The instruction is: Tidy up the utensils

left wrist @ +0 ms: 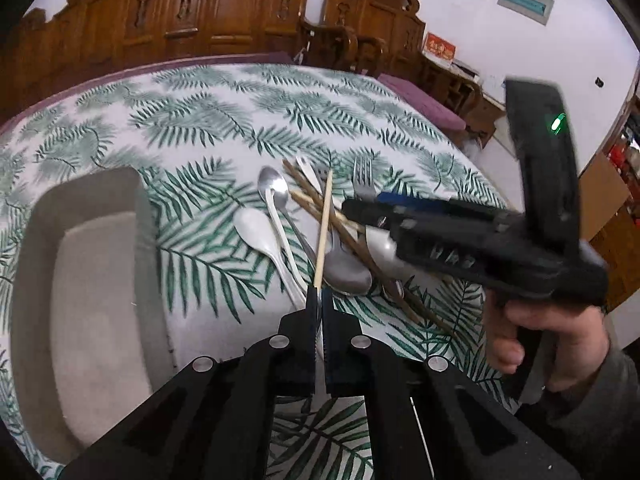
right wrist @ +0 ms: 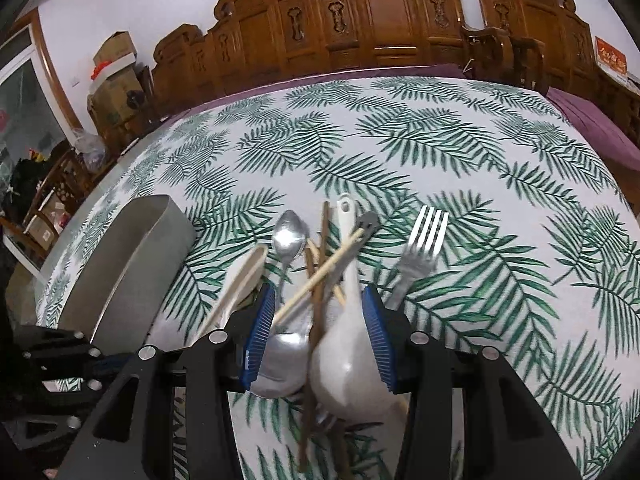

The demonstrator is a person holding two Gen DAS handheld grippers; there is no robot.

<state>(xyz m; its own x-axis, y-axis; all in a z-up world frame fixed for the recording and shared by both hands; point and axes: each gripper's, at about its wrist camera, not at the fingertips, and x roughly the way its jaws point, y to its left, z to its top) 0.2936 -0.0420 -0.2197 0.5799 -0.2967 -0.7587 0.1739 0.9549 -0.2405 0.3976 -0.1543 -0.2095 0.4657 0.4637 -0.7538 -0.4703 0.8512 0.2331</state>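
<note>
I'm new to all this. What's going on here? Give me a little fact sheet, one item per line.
Setting: table with a leaf-print cloth
Container: grey tray, beside the utensils
Utensil pile: metal spoon, white ladle, fork, brown chopsticks, all jumbled together
Left tongs: shut on a pale chopstick, one end raised above the pile
Right tongs: open, blue pads either side of the pile
Tray contents: nothing visible inside

Carved wooden chairs (right wrist: 392, 20) stand behind the fern-print tablecloth (right wrist: 400, 140).
</note>
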